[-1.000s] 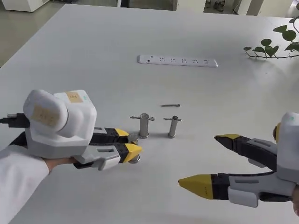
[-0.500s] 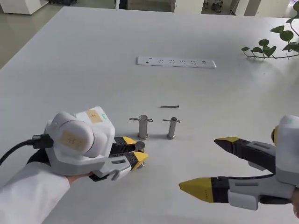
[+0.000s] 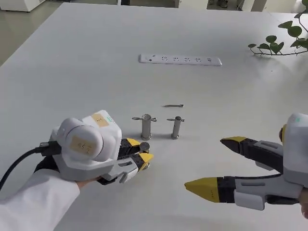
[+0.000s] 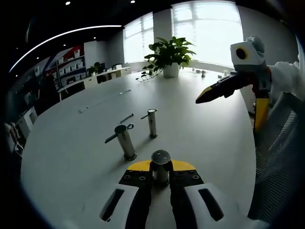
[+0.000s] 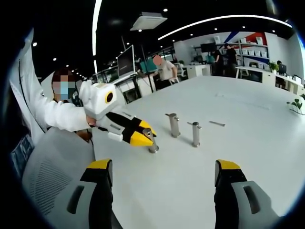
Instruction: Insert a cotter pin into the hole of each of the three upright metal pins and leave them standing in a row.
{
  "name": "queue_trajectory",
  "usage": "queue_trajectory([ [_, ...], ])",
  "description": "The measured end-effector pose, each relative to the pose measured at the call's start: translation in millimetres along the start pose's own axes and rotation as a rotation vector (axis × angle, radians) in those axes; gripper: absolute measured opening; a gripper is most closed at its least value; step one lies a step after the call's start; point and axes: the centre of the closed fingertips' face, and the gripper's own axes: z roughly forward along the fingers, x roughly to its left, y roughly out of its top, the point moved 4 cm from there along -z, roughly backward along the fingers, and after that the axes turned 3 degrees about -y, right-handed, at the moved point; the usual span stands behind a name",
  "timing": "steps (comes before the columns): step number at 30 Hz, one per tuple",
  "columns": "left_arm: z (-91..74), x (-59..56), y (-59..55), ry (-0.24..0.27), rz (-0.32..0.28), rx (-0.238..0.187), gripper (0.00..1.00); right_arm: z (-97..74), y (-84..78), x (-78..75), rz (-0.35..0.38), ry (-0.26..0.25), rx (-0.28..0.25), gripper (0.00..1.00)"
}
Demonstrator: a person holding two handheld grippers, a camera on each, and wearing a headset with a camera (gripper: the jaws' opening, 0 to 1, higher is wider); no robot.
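- Three metal pins stand upright on the white table point(image 3: 96, 57). The left pin point(image 3: 146, 127) and the right pin point(image 3: 176, 128) stand free, side by side, each with a cotter pin across its top.
- The left gripper point(image 3: 140, 150) is closed on the third pin point(image 3: 144, 146), near the left pin, on the side toward the person. In the left gripper view its round head sits between the yellow jaws.
- One loose cotter pin point(image 3: 173, 105) lies flat behind the two free pins, apart from them.
- The right gripper point(image 3: 216, 162) hovers at the right, jaws wide apart, holding nothing.
- A power strip point(image 3: 180, 59) lies far back, and a plant point(image 3: 284, 41) is at the far right corner.
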Motion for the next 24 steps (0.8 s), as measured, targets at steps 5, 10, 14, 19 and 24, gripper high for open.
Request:
queue_trajectory([
  [5,0.4,0.2,-0.2,0.014,-0.029,-0.006,0.11,-1.0,0.0,-2.2,0.000,-0.004,-0.001,0.87],
  [10,0.6,-0.3,0.8,0.019,0.016,0.005,0.12,-1.4,-1.3,-3.9,-0.001,-0.004,0.000,0.87],
  [14,-3.1,-6.2,6.2,-0.034,0.004,-0.027,0.23,-2.3,-0.4,-6.1,-0.008,-0.008,-0.002,0.86],
  [19,-15.6,-6.7,11.6,-0.079,-0.021,-0.053,0.39,-4.0,-0.6,-8.0,-0.024,-0.009,0.014,0.86],
  [24,-32.9,-6.3,14.1,-0.120,-0.028,-0.078,0.45,-6.1,-1.4,-9.3,-0.025,-0.015,0.021,0.86],
])
